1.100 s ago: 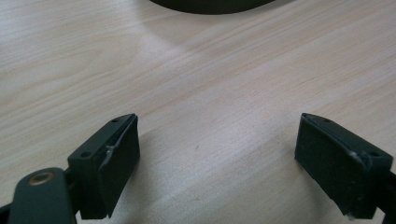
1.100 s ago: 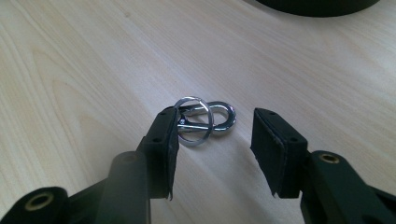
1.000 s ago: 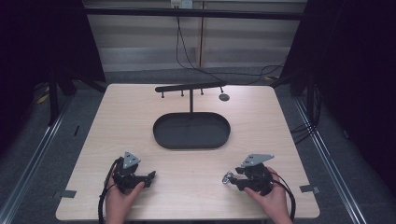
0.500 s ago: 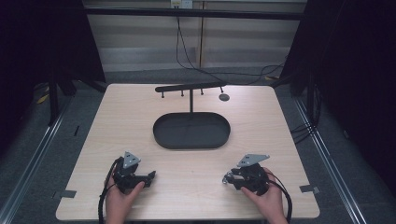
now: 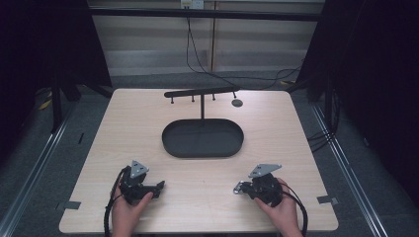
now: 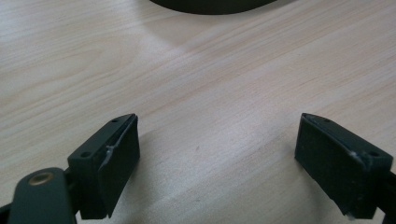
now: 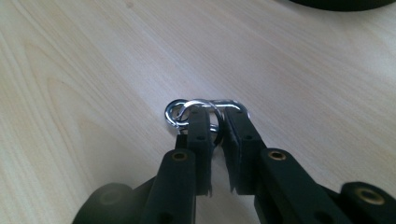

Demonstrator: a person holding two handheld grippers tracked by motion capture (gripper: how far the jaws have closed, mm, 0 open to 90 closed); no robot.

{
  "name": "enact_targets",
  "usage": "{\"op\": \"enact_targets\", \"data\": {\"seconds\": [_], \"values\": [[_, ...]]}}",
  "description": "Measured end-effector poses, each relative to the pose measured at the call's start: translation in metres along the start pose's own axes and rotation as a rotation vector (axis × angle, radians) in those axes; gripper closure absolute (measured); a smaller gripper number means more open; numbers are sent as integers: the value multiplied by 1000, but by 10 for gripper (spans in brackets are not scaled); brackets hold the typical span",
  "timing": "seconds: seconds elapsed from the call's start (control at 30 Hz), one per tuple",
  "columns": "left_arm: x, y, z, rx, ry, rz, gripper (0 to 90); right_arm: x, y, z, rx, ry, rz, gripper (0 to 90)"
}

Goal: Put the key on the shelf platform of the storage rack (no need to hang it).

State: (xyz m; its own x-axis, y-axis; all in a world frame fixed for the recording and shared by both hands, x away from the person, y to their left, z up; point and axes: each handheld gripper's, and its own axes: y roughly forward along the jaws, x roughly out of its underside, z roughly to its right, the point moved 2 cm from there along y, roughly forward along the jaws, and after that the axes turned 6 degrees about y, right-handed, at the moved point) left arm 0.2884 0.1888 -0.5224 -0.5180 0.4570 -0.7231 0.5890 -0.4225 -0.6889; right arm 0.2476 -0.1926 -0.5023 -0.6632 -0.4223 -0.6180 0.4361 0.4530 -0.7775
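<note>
So, biggest first: the light wood bench [image 5: 148,123] fills the high view, with a dark oval tray [image 5: 203,138] sitting mid-bench and a thin black stand [image 5: 201,94] with little pegs rising at the tray's far edge; a small round grey disc [image 5: 237,102] lies just beside the stand's right end. My left hand-held gripper [image 5: 159,186] rests on the near left of the bench, its jaws spread wide with bare wood between them, released, nothing held. My right hand-held gripper [image 5: 240,187] rests on the near right, clenched on a small shiny metal ring clip [image 7: 205,113], well apart from the tray. In the right gripper view the jaws pinch the looped wire near its middle, with a rounded loop poking out to the left and a flatter bar ahead of the tips. My guess on handling: light, stiff, hard metal, not fragile, but slick and thin, so it could twist or slip out of the pads. Best hold looks like across the overlapped wires, where it is thickest, squeezed flat between the pads, not on a single loop. Exact clip type too small to tell.
</note>
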Motion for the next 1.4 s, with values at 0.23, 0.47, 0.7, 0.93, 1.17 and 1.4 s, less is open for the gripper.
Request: {"op": "enact_targets", "data": {"seconds": [0.23, 0.47, 0.7, 0.93, 1.17, 1.4], "values": [[0, 0, 0, 0, 1, 0, 138, -1, -2, 1, -1, 15, 19, 863], [0, 0, 0, 0, 1, 0, 138, -8, -12, 4, -11, 29, 33, 896], [0, 0, 0, -1, 2, -1, 138, -11, -15, 4, -16, 31, 41, 896], [0, 0, 0, -2, -2, 0, 138, -24, -27, 6, -24, 34, 82, 897], [0, 0, 0, -3, 1, -1, 138, -36, -37, 12, -27, 53, 108, 897], [0, 0, -1, -3, 4, -3, 138, -48, -41, 15, -40, 65, 126, 897]]}}
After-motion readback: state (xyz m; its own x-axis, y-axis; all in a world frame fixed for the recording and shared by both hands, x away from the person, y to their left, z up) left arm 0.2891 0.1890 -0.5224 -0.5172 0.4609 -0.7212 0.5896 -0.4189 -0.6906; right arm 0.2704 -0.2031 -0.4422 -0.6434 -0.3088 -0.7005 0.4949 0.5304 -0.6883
